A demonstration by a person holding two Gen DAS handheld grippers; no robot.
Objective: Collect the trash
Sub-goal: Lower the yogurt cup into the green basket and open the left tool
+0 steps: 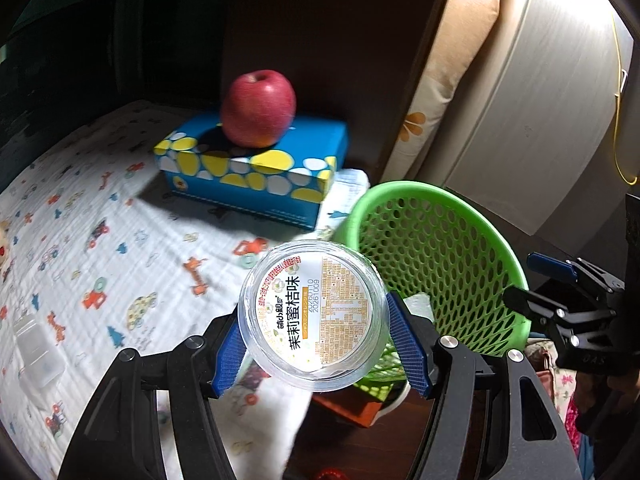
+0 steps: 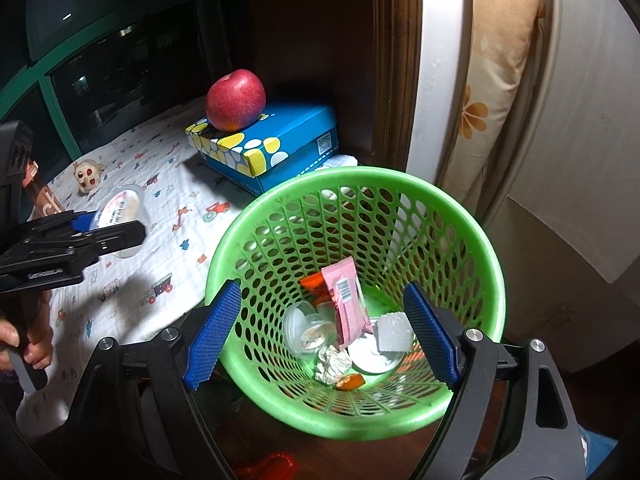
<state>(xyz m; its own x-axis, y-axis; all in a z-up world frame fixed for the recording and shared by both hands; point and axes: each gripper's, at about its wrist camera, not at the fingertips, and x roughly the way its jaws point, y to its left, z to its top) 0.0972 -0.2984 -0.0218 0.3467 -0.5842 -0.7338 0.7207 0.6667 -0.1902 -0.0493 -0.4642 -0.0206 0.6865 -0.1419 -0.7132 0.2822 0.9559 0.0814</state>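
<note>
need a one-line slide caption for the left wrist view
Left hand-held gripper grips a clear jelly cup beside the green basket; apple sits on a blue box.

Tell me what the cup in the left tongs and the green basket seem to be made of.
The cup, shut in the left tongs, looks like clear, glossy plastic: its rim is see-through, and the printed lid looks like a film seal, perhaps foil. The basket looks like molded plastic, smooth with a slight sheen, its walls pierced by regular oval holes.
</note>
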